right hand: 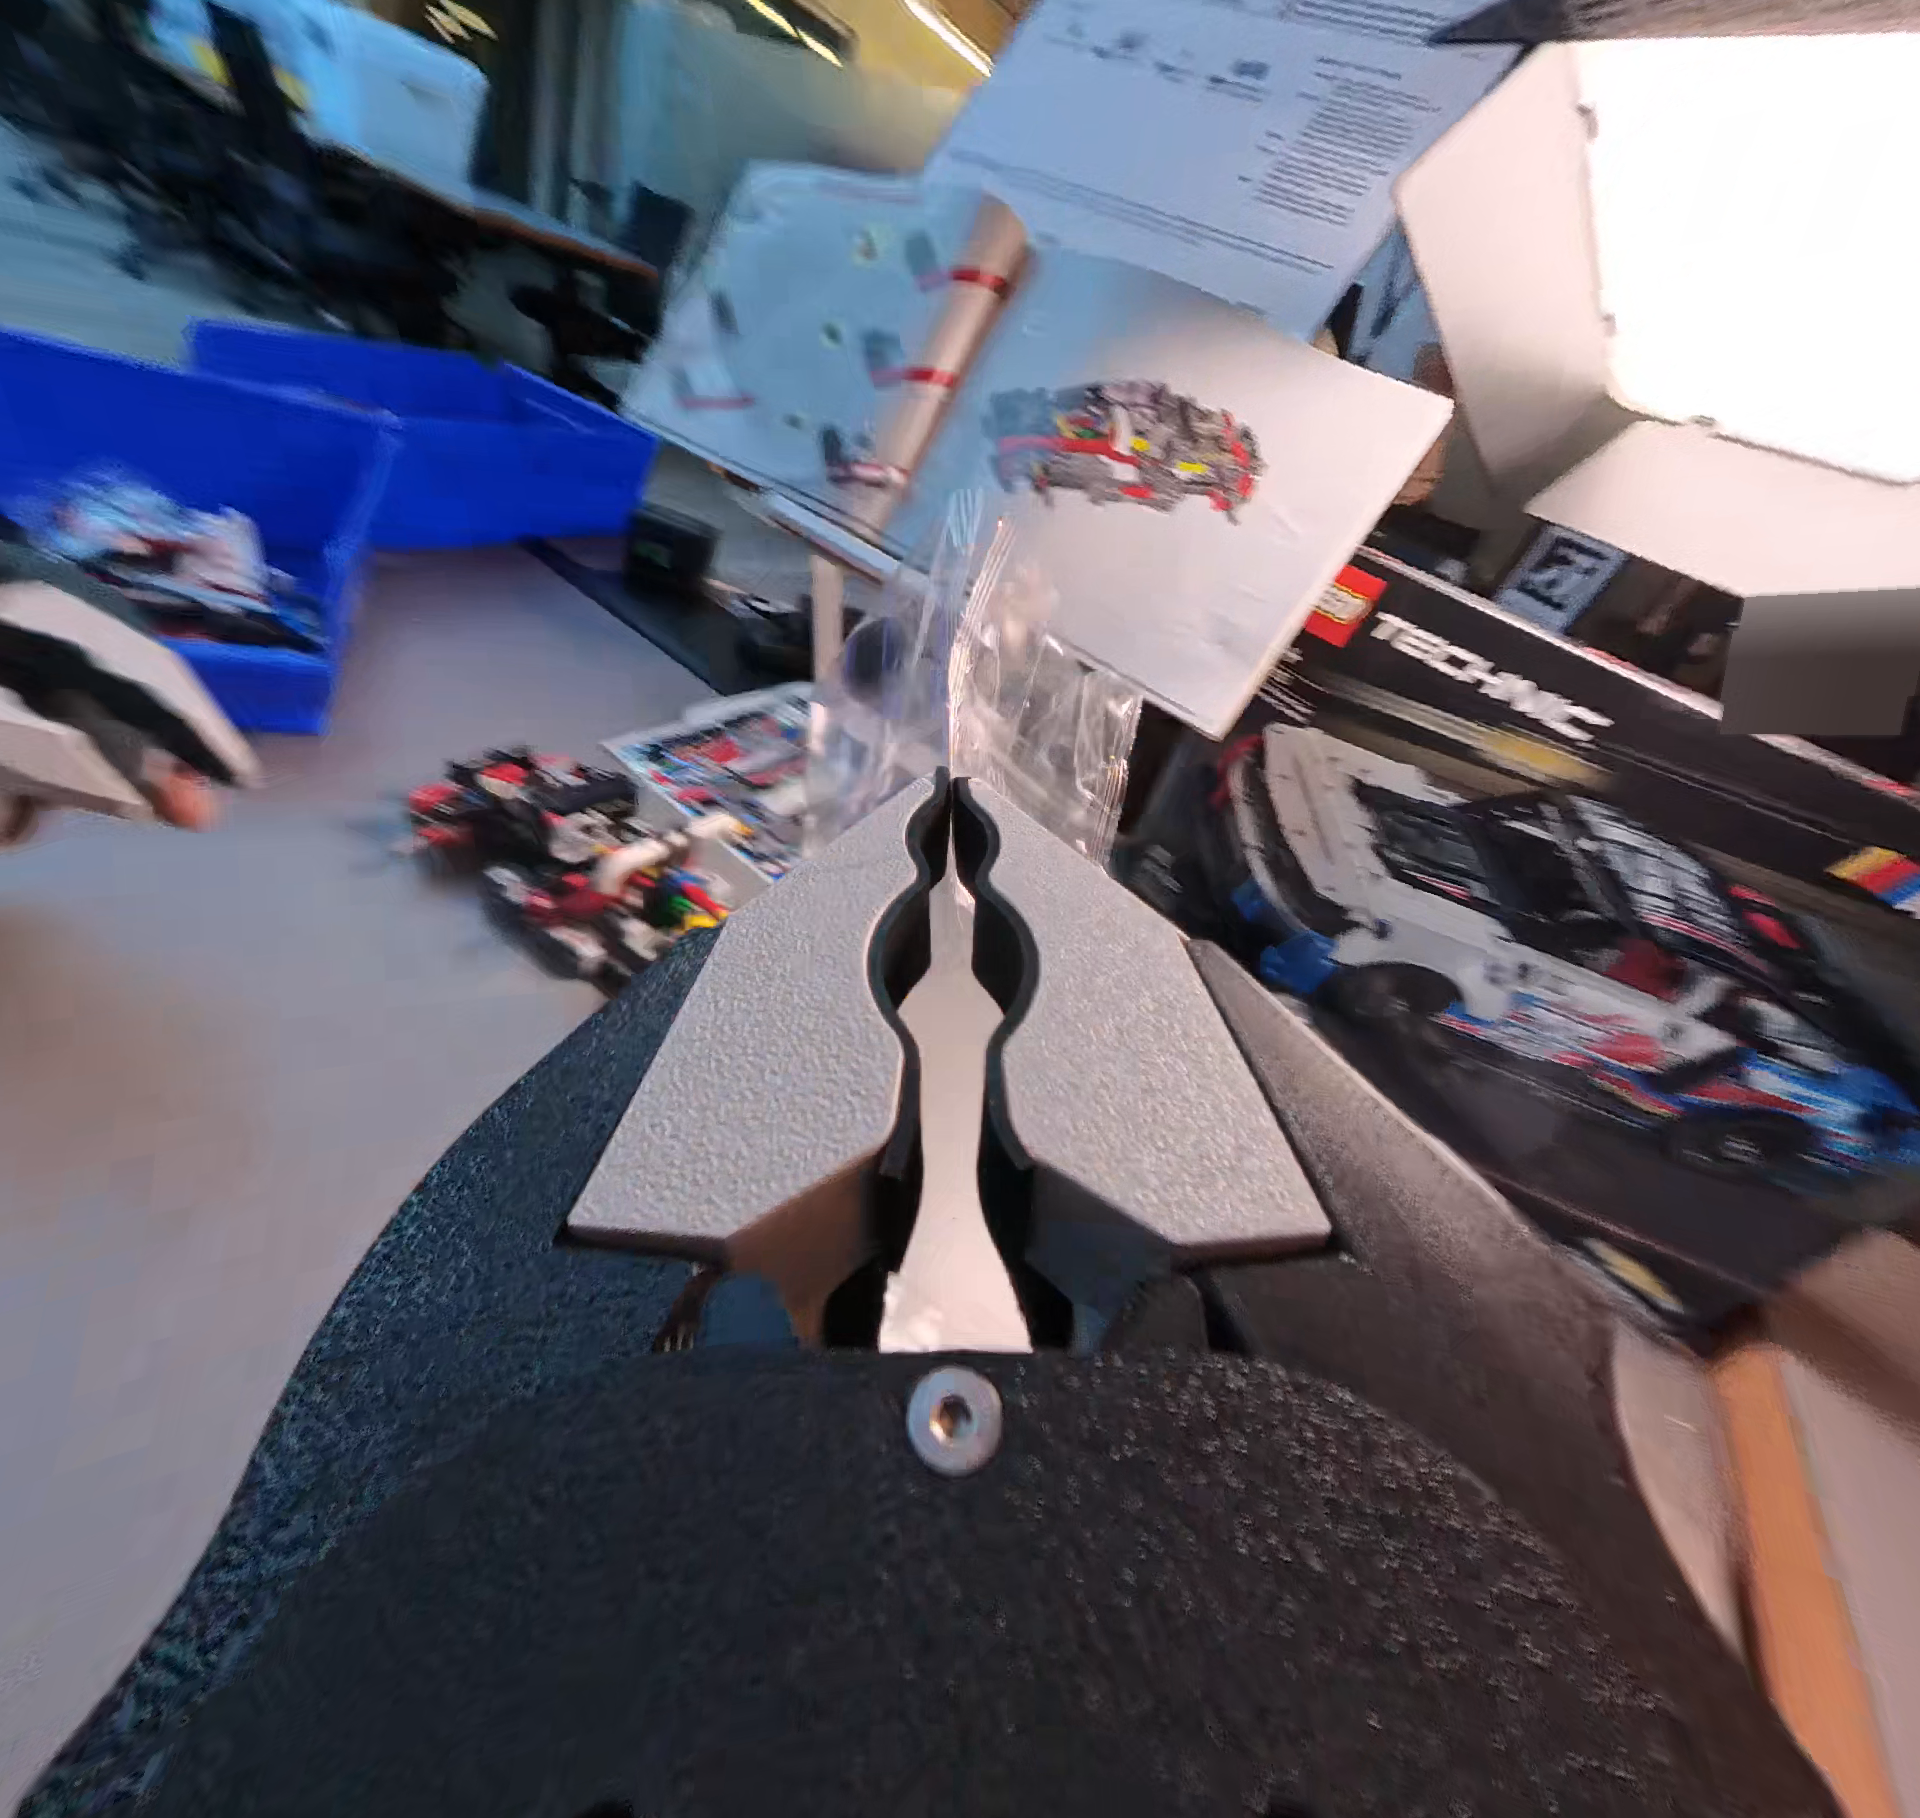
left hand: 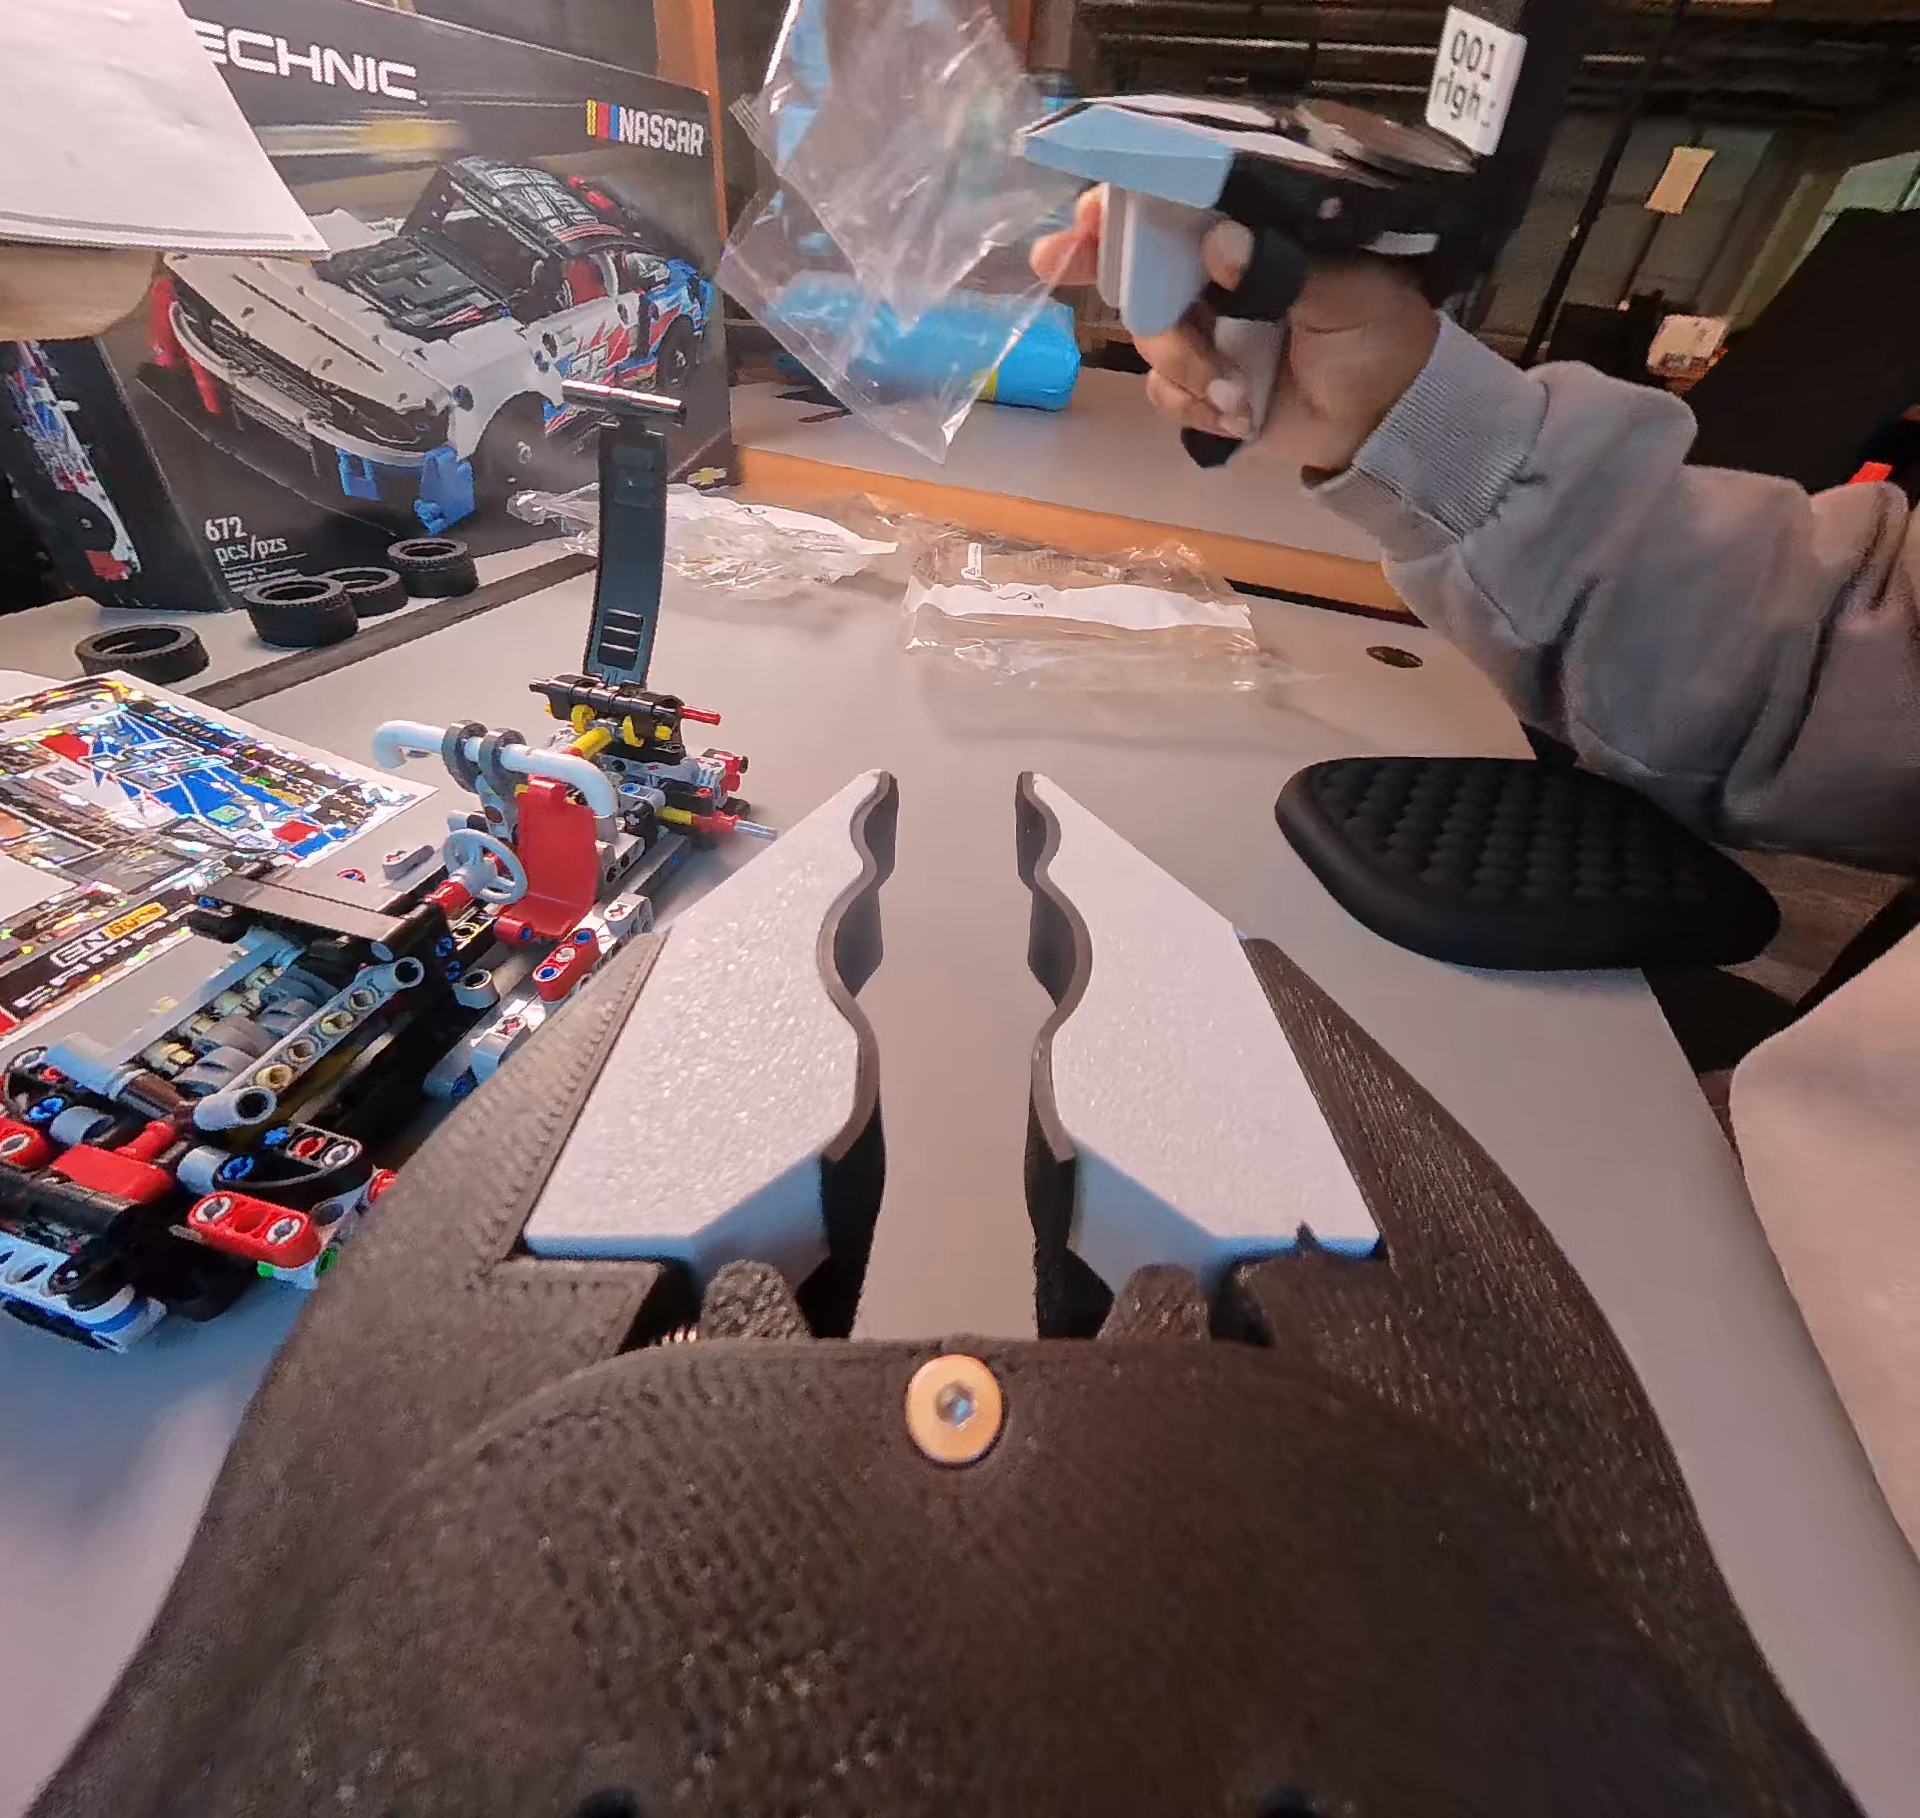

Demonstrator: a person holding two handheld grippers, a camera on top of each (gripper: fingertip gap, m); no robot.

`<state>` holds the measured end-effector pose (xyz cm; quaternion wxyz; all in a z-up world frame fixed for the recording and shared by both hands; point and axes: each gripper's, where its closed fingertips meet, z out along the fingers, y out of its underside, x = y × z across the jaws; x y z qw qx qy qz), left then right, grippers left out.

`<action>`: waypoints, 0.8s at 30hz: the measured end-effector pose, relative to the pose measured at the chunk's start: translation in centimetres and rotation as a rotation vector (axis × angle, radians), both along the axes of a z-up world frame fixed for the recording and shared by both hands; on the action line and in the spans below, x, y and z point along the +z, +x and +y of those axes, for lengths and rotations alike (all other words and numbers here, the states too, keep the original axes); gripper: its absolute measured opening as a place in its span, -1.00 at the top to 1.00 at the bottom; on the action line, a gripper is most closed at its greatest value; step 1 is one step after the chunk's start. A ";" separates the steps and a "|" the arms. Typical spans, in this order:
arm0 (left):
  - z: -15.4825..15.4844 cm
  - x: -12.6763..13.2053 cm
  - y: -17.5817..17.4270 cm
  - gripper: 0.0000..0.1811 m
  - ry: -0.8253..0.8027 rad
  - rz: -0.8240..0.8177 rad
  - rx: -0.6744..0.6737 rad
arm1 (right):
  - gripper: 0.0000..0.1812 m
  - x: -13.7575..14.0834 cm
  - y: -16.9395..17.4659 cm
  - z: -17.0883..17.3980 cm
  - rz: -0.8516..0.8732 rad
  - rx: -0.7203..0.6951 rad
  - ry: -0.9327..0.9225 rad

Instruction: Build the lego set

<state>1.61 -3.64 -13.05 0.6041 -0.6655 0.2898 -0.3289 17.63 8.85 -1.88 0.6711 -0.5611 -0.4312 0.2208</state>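
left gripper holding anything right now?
No: the left gripper has its jaws apart with only bare table between them, while the right gripper pinches the clear plastic bag.

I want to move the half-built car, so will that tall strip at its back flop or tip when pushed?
The strip stands upright, held only at its base, so it may swing over. The car looks long and low, so it will probably slide, though exposed small pieces might pop off.

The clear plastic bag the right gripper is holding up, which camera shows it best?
The left wrist view: the clear plastic bag hangs whole and sharp from the right gripper. The right wrist view shows only a blurred, crinkled strip of it beyond the pinched tips.
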 end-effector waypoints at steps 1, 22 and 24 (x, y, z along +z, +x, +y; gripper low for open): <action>-0.1 -0.1 0.2 0.77 0.005 0.015 -0.005 | 1.00 -0.3 1.3 2.1 -0.076 -0.109 0.054; -0.1 -2.8 1.0 0.79 0.000 0.150 -0.045 | 0.55 -14.0 8.3 22.4 -0.440 -0.415 -0.215; -0.1 -3.1 1.1 0.79 -0.004 0.160 -0.052 | 0.52 -12.3 8.6 22.3 -0.350 -0.385 -0.287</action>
